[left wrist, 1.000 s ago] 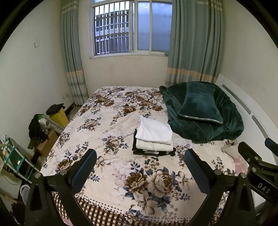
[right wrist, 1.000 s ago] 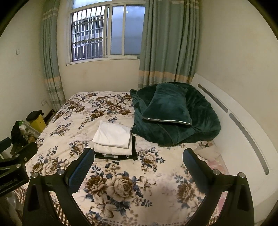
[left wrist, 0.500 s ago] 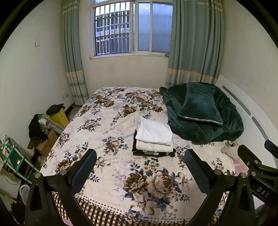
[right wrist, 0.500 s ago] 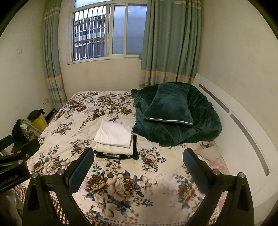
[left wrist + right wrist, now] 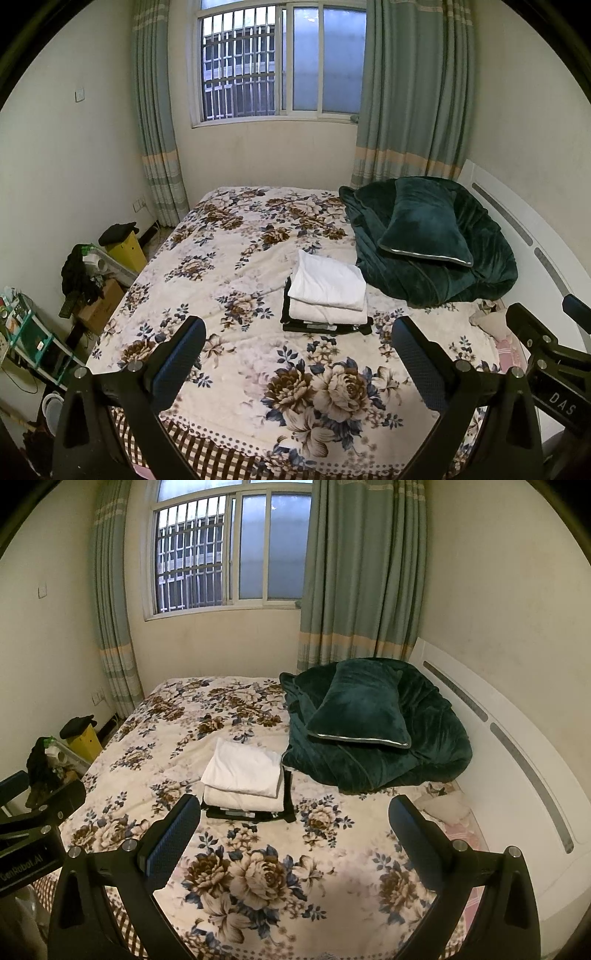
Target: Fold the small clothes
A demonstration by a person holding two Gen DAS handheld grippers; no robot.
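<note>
Floral bedspread [image 5: 258, 369] bears flat-folded clothes [image 5: 327, 291].

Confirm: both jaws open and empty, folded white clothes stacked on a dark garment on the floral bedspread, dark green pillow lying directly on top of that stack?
Not the pillow. In the left wrist view the dark green velvet pillow rests on the crumpled dark green blanket, beside the stack of folded white clothes. The rest holds.

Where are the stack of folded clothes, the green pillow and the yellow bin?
Stack of folded clothes [image 5: 327, 284], left wrist view, top white piece.
Green pillow [image 5: 360, 709], right wrist view, its middle.
Yellow bin [image 5: 127, 251], left wrist view, front side.
</note>
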